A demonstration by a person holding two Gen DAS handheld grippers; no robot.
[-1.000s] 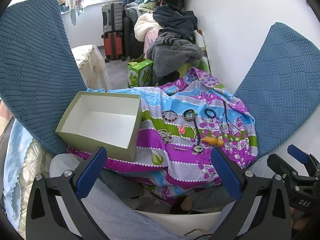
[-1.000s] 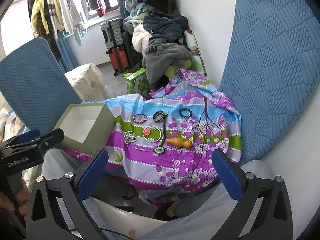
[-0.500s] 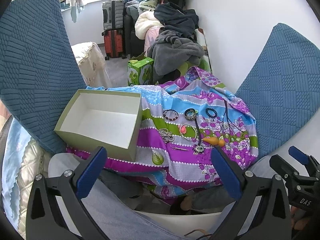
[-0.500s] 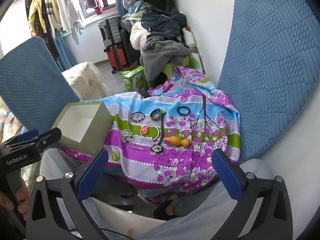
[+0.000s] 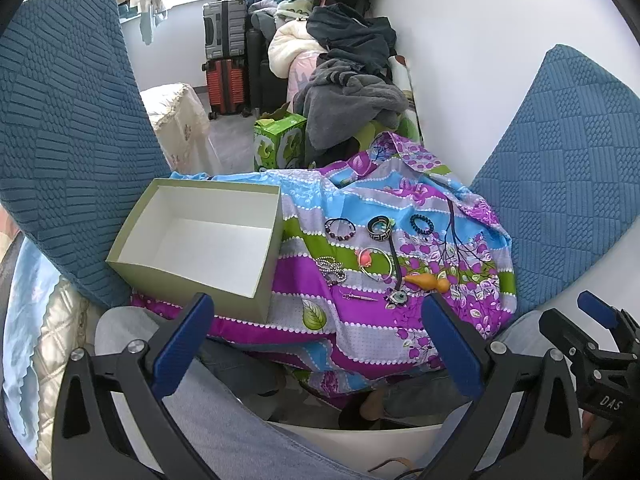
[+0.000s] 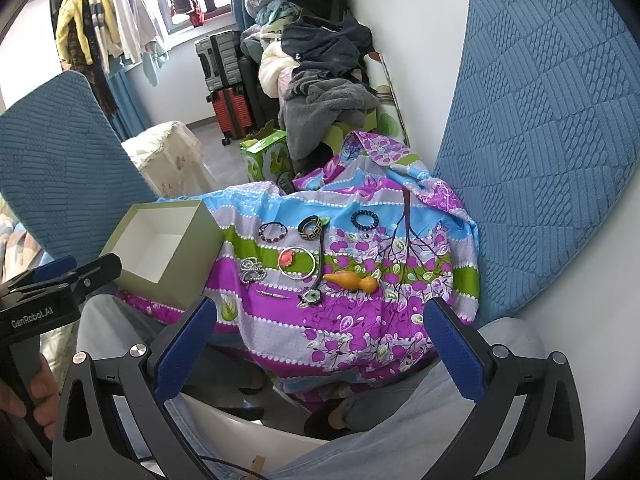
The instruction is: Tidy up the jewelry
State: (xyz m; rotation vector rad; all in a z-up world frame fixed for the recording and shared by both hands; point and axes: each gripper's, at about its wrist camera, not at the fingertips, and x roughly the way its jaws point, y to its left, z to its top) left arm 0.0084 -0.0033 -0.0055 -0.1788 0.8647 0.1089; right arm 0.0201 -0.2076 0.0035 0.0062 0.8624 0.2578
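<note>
Several jewelry pieces lie on a floral cloth (image 5: 360,320) (image 6: 352,320): a beaded bracelet (image 5: 340,229) (image 6: 273,232), a black patterned bangle (image 5: 379,225) (image 6: 310,228), a dark bead bracelet (image 5: 422,224) (image 6: 365,220), a thin bangle with a pink flower (image 5: 374,263) (image 6: 297,262), a silver chain (image 5: 331,269) (image 6: 251,270), an orange gourd pendant (image 5: 426,281) (image 6: 352,281) and an eye pendant (image 5: 397,298) (image 6: 311,296). An empty green box (image 5: 200,240) (image 6: 160,248) sits at the cloth's left. My left gripper (image 5: 316,332) and right gripper (image 6: 320,334) are open, held back from the cloth, holding nothing.
Blue quilted cushions (image 5: 60,112) (image 6: 552,132) flank the cloth on both sides. A person's grey-trousered knees (image 6: 440,432) are below the grippers. Piled clothes (image 5: 348,80), suitcases (image 5: 224,60) and a green carton (image 5: 280,140) stand beyond the cloth.
Both wrist views have shifted only slightly; the jewelry and box sit a little lower in frame. Both grippers stay open and nothing was picked up.
</note>
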